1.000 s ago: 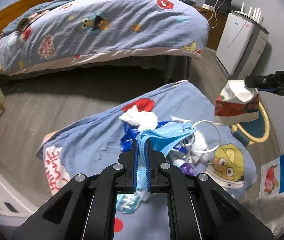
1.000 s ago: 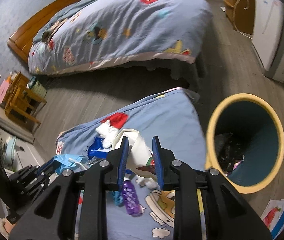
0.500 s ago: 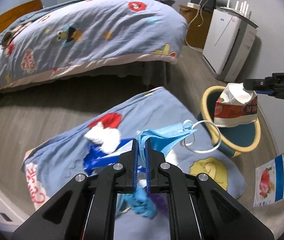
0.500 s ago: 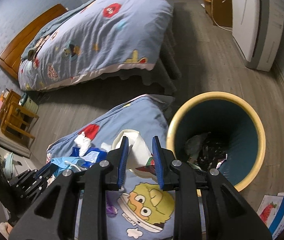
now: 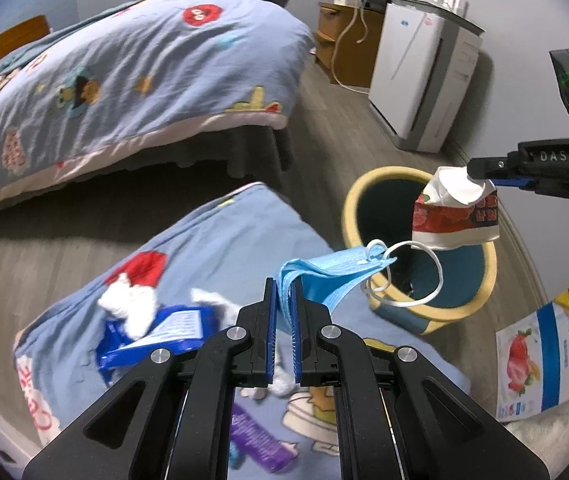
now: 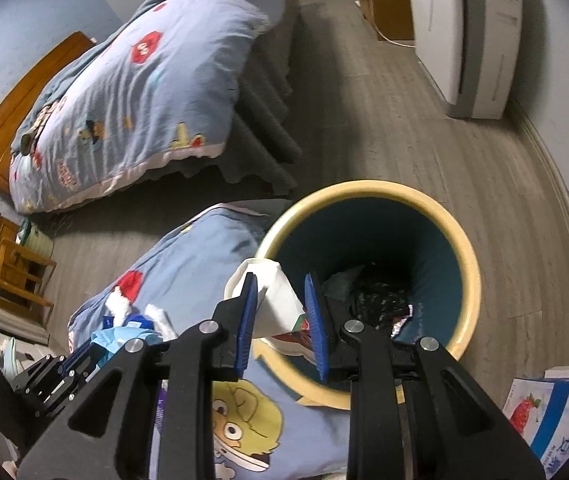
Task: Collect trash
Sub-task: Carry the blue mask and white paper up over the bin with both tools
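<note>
While the left gripper [image 5: 283, 312] is pinching a limp pale-blue pleated face mask [image 5: 326, 276] by its fold, the right gripper [image 6: 280, 312] is clamping a light, crushable white paper cup [image 6: 274, 300] over the yellow-rimmed teal bin [image 6: 460, 256].

Your purple wrapper [image 5: 258, 442] lies half hidden behind the left gripper's [image 5: 283, 322] arms. Your strawberry carton [image 5: 540, 360] is cut off at the frame edge. Bin [image 6: 466, 256] contents: dark, unidentifiable.

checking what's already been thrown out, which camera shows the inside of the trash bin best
The right wrist view: it looks down into the trash bin, showing dark crumpled trash at the bottom. The left wrist view sees the bin from the side, its interior mostly hidden behind the paper cup and face mask.
</note>
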Demonstrator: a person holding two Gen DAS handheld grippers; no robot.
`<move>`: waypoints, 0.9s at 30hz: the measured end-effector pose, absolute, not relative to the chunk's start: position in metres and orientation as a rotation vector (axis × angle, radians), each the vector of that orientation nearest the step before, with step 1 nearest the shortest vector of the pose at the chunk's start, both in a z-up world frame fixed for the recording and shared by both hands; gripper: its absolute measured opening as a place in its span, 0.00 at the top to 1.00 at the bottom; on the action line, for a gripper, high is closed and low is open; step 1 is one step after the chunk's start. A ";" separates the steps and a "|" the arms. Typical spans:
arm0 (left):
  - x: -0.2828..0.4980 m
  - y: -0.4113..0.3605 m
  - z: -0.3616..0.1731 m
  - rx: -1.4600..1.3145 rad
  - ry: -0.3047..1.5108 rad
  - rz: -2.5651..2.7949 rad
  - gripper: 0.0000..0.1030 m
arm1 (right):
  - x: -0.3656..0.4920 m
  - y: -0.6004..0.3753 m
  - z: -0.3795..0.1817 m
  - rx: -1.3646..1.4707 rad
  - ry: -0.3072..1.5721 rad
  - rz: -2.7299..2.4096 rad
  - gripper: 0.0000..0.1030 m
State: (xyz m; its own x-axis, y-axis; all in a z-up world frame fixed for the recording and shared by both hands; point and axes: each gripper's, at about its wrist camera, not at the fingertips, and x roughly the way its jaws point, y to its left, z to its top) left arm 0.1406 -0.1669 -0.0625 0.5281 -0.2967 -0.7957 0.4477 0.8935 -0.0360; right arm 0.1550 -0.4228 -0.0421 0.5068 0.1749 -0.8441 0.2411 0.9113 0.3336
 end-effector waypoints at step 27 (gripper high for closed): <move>0.129 -0.264 -0.094 0.296 0.922 -0.566 0.93 | 0.148 -0.484 -0.078 0.477 1.094 -0.205 0.77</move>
State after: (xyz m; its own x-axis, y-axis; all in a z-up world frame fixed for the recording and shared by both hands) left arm 0.1285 -0.2640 -0.0937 0.4735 -0.3313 -0.8161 0.5771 0.8167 0.0033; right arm 0.1479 -0.4842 -0.0778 0.4523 0.0722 -0.8890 0.3891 0.8809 0.2695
